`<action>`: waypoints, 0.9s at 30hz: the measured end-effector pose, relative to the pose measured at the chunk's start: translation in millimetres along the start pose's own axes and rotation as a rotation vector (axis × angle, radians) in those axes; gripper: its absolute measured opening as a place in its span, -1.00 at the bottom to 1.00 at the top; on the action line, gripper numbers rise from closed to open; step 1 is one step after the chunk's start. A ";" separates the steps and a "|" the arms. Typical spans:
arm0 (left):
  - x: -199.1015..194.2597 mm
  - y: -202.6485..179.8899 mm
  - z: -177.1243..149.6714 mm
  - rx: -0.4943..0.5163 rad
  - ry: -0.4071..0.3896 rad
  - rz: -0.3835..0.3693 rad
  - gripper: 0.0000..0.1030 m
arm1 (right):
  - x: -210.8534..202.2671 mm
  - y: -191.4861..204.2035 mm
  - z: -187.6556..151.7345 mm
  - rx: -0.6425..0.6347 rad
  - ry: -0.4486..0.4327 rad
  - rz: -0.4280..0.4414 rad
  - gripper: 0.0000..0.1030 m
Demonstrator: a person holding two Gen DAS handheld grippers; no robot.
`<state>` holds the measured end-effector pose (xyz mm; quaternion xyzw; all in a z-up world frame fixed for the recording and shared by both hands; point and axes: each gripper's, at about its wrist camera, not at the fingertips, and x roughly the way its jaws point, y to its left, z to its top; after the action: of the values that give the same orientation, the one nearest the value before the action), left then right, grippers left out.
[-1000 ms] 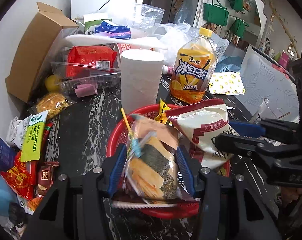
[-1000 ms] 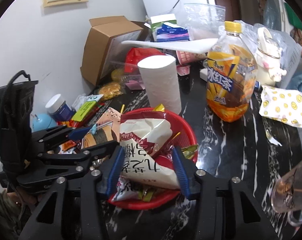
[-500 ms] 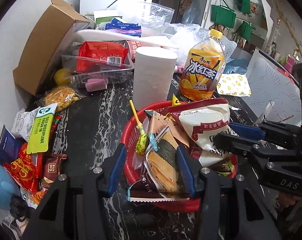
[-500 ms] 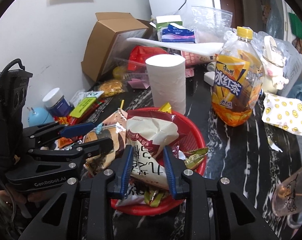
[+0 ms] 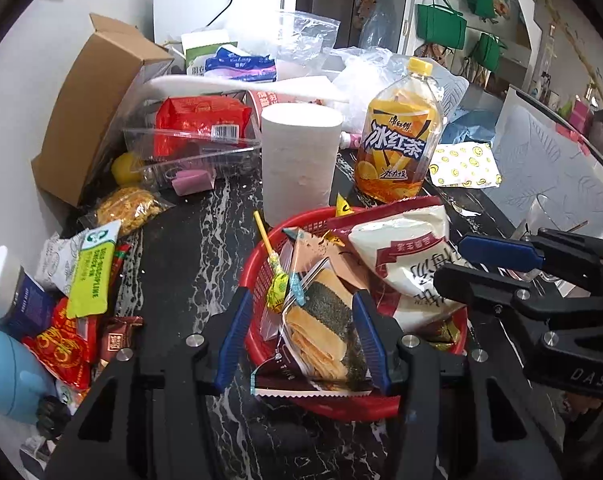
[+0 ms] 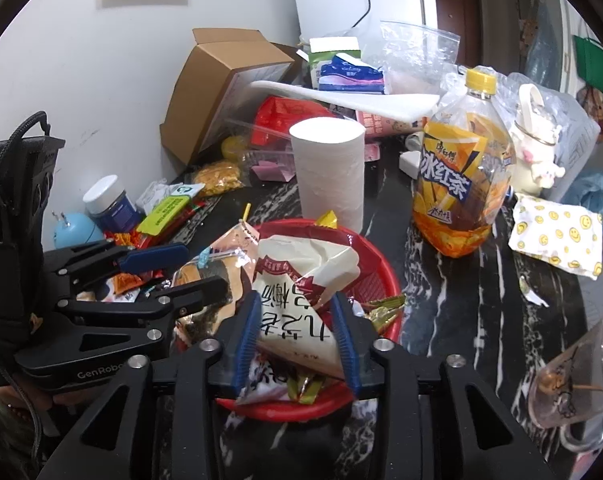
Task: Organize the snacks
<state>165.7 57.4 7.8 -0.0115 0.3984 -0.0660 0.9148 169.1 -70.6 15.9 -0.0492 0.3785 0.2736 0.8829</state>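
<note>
A red basket [image 5: 257, 268] [image 6: 381, 264] on the black marble table holds snack packets. My left gripper [image 5: 297, 340] is open, its blue fingers on either side of a seaweed-roll packet [image 5: 321, 320] that lies in the basket. My right gripper [image 6: 295, 336] has its fingers pressed against a white and red snack bag [image 6: 297, 292] [image 5: 405, 248] in the basket. A lollipop [image 5: 275, 280] leans on the basket's left rim. In the right wrist view the left gripper [image 6: 161, 268] shows at the left.
A paper roll [image 5: 299, 160] and an iced tea bottle [image 5: 397, 148] stand behind the basket. Loose snacks [image 5: 81, 280] lie at the left by a cardboard box [image 5: 89, 116]. A glass [image 6: 573, 376] stands at the right, next to a smiley-print bag [image 6: 553, 236].
My left gripper let the seaweed-roll packet down into the basket and drew back a little. My right gripper closed on the white and red bag.
</note>
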 end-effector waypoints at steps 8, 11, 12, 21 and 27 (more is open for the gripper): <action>-28.6 -10.5 11.1 0.020 -0.054 0.027 -0.02 | -31.5 -0.4 6.4 0.000 -0.054 -0.038 -0.22; -44.6 -15.4 16.0 0.027 -0.086 0.039 -0.02 | -49.7 1.9 8.2 0.000 -0.091 -0.053 -0.16; -51.7 -17.8 17.9 0.030 -0.099 0.044 -0.02 | -55.2 3.4 9.1 -0.001 -0.103 -0.059 -0.16; -112.3 -32.8 21.0 0.043 -0.224 0.037 0.39 | -118.1 21.3 12.7 -0.029 -0.229 -0.105 -0.03; -148.6 -44.1 12.1 0.061 -0.279 0.048 0.61 | -157.4 34.8 2.1 -0.044 -0.309 -0.138 0.24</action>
<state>69.5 32.7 127.3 0.0169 0.2656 -0.0542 0.9624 63.6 -110.8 131.0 -0.0520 0.2278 0.2248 0.9460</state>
